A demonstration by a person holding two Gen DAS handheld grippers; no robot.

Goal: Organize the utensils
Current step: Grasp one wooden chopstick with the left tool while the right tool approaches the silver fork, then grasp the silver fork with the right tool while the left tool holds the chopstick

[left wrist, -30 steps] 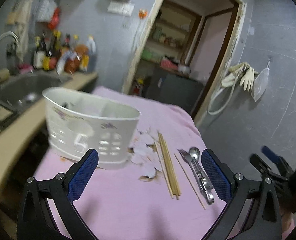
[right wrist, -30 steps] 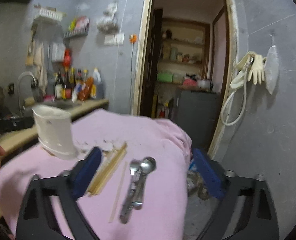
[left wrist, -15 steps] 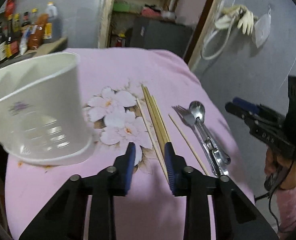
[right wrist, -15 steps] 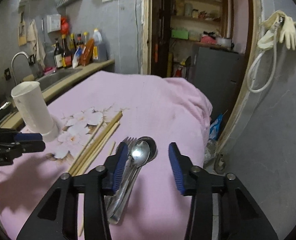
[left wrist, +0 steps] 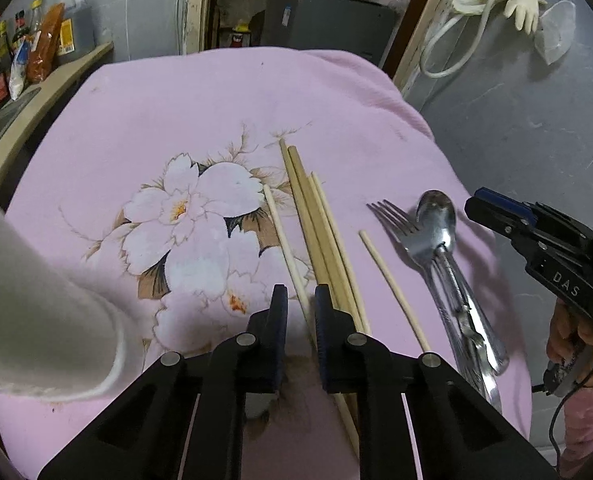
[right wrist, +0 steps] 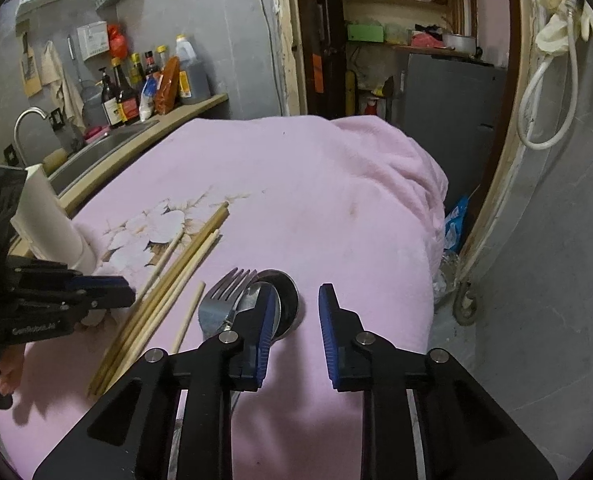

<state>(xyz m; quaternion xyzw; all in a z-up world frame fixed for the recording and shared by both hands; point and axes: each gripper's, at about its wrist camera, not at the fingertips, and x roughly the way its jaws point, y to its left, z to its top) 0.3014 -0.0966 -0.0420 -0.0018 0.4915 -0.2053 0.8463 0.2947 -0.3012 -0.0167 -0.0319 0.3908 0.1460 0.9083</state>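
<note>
Several wooden chopsticks (left wrist: 320,232) lie in a bundle on the pink flowered cloth (left wrist: 176,112). My left gripper (left wrist: 300,300) hangs low over their near ends, jaws closing, with one thin chopstick (left wrist: 284,240) running through the gap untouched. A fork (left wrist: 396,224) and a spoon (left wrist: 436,212) lie together to the right. Over them my right gripper (right wrist: 296,320) is closing too. Its left finger covers the spoon (right wrist: 286,300) beside the fork (right wrist: 224,296), and the pads press on nothing. The white utensil holder (left wrist: 36,300) stands at the left.
One loose chopstick (left wrist: 392,288) lies between the bundle and the cutlery. A sink (right wrist: 108,144) and a counter with bottles (right wrist: 128,92) run along the left. The cloth drops off at the table's right edge (right wrist: 428,240), by a doorway and a grey wall.
Both grippers have sunk toward the table and tipped downward, and their jaws have narrowed from wide open. The holder has slid to the left edge of the left wrist view.
</note>
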